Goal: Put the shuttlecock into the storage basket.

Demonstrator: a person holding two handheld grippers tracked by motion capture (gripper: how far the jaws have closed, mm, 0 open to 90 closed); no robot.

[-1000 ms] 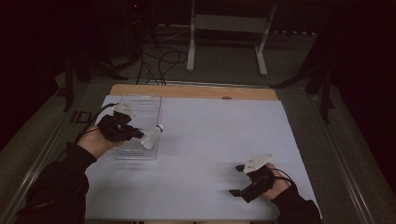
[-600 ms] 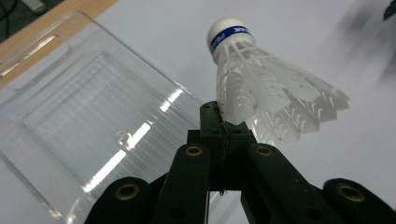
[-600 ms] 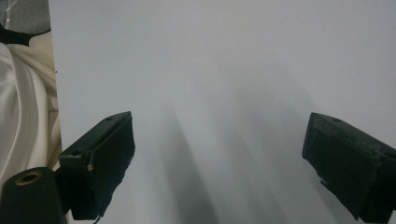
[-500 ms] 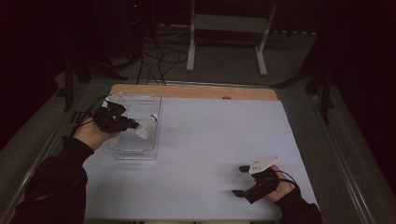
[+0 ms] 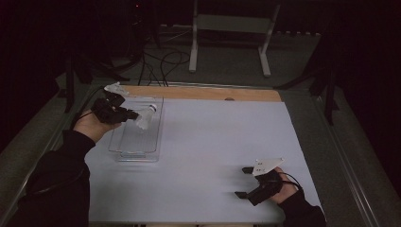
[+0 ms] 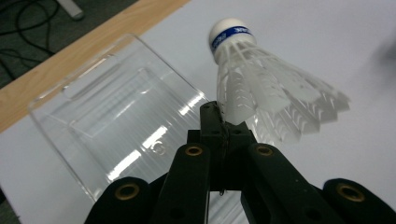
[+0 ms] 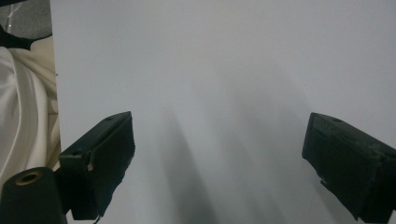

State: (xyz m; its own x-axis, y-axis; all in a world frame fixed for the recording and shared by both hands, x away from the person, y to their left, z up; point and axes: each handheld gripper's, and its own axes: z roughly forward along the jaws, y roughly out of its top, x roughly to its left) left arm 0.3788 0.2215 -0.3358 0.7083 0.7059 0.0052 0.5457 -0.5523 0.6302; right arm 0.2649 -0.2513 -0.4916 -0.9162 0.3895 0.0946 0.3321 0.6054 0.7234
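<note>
left gripper (image 6: pixel 219 122) pinching white feathered shuttlecock (image 6: pixel 261 88) by its skirt edge, hovering over clear plastic tray (image 5: pixel 137 142), right gripper (image 7: pixel 219 163) jaws gaping, resting above white tabletop (image 5: pixel 213 156)

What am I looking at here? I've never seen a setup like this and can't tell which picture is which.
A person sits at a table and holds a hand-operated claw in each hand, with no robot arm. The high view looks down from above. The other two pictures come from cameras riding on each claw, looking along its black jaws. On the white table surface lies a clear plastic tray, at the left. The left claw is shut on the feather edge of a white shuttlecock with a blue band, held above the tray. The right claw rests open near the front right, holding nothing.
</note>
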